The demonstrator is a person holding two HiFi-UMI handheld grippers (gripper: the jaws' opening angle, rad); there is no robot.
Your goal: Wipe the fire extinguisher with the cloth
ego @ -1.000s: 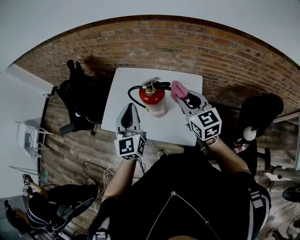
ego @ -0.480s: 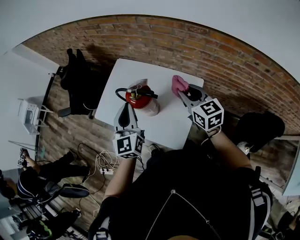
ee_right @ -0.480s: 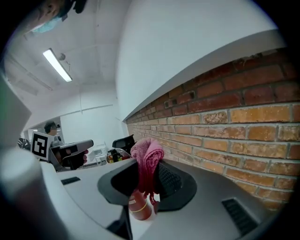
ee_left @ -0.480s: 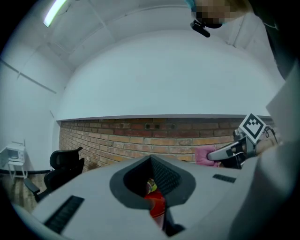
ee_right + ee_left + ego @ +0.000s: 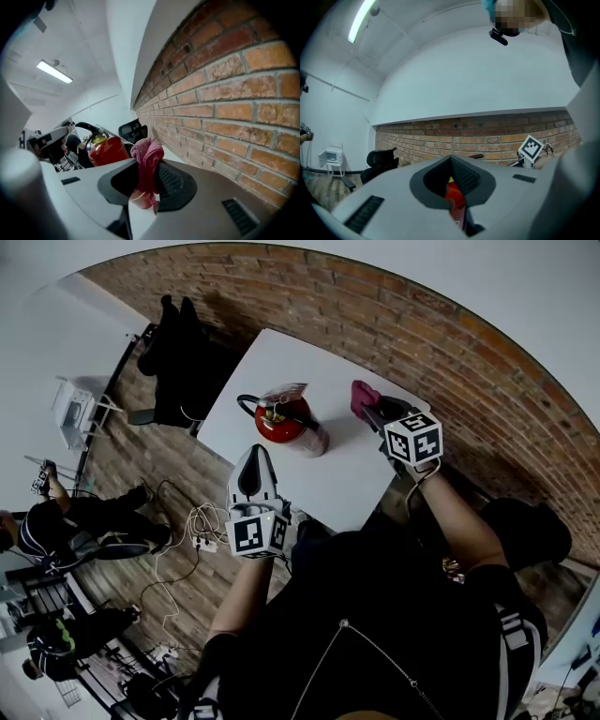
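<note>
Gripping the cloth (image 5: 147, 152), my right gripper (image 5: 149, 163) has its jaws pinched on the pink fold. A bunched end sticks up past the tips and a tail hangs below. In the head view that gripper (image 5: 375, 413) sits right of centre in the upper half, over the right side of the table (image 5: 272, 357). The cloth (image 5: 363, 397) at its tip is near the extinguisher (image 5: 286, 421) but apart from it.

My left gripper (image 5: 451, 159) has its jaws together at the tips and carries nothing. Red of the extinguisher (image 5: 455, 197) shows through the slit beyond them. From above, the left gripper (image 5: 253, 457) lies just left of centre at the table's near edge, pointing up the frame toward the extinguisher without touching it.

The extinguisher stands upright on the white table, in the upper middle of the head view, with its black handle and hose on top. In the right gripper view the extinguisher (image 5: 107, 150) is left of centre, beyond the cloth.

Past the table, a black chair (image 5: 178, 357) is in the upper left, and the brick wall (image 5: 450, 343) arcs across the upper right. Cables (image 5: 192, 526) lie on the wood floor (image 5: 122, 446) at left, and a person (image 5: 66, 526) is on it at the far left edge.
</note>
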